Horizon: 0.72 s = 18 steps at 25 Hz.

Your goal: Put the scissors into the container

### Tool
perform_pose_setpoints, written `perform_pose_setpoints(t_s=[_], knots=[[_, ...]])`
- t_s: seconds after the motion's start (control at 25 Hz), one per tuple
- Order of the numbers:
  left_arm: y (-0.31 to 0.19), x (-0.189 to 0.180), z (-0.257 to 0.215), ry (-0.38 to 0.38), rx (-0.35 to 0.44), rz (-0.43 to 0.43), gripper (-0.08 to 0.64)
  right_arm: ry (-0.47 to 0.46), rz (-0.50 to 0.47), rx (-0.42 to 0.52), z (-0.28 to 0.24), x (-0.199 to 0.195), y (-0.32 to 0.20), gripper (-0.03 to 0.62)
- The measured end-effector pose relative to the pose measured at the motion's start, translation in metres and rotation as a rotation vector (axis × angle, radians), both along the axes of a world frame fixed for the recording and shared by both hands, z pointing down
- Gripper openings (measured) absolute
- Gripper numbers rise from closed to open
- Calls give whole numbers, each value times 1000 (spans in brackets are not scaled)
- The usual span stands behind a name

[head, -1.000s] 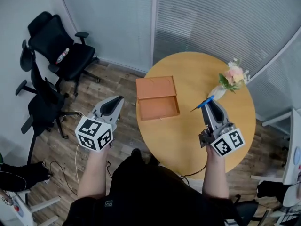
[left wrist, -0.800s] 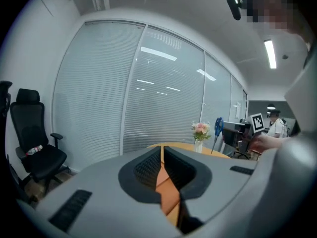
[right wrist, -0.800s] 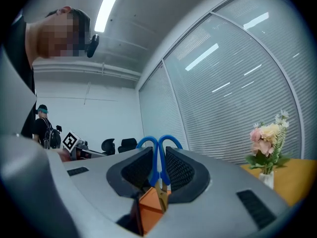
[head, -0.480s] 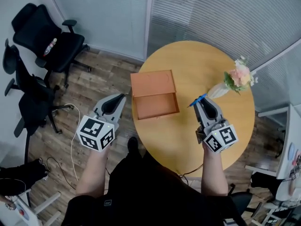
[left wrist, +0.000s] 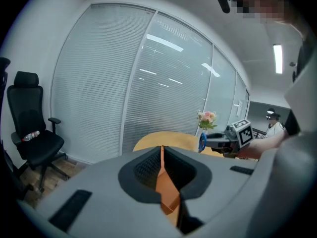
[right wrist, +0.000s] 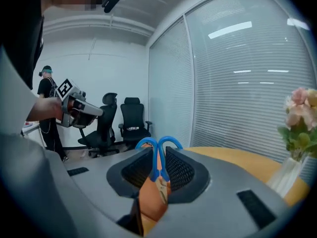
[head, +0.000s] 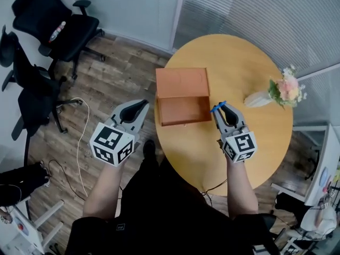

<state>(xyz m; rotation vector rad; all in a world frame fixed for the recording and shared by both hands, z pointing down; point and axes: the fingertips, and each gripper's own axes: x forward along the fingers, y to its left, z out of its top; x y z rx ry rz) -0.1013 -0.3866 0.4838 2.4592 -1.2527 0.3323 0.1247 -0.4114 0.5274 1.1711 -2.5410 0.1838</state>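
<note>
An orange container (head: pixel 185 110) with its lid (head: pixel 181 82) folded back lies open on the round wooden table (head: pixel 249 68). My right gripper (head: pixel 221 109) hovers just past the container's right front corner, shut on blue-handled scissors (head: pixel 217 106). In the right gripper view the blue handle loops (right wrist: pixel 158 144) stick out beyond the jaws and the orange container shows below. My left gripper (head: pixel 142 104) hangs over the floor left of the table, jaws together with nothing held. In the left gripper view a sliver of the container (left wrist: pixel 163 182) shows through the slit.
A white vase of pink flowers (head: pixel 287 89) lies at the table's right side. Black office chairs (head: pixel 58 25) stand at the upper left on the wooden floor, with a cable (head: pixel 79 142) trailing near the left gripper. Glass walls with blinds close the back.
My right gripper has carried the scissors leftward, from beside the flowers to the container's right edge. The left gripper has hardly moved.
</note>
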Motion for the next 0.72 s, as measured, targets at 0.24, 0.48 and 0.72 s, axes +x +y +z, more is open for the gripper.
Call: perform_pose_setpoints(t_s=[0.24, 0.48, 0.72], knots=[[9, -12, 15, 15, -27, -25, 28, 167, -106, -69, 56, -27, -1, 94], [20, -27, 27, 24, -51, -71, 28, 348, -249, -121, 104, -56, 0, 94], [32, -46, 31, 23, -64, -122, 28, 446, -345, -160, 137, -81, 3, 94]])
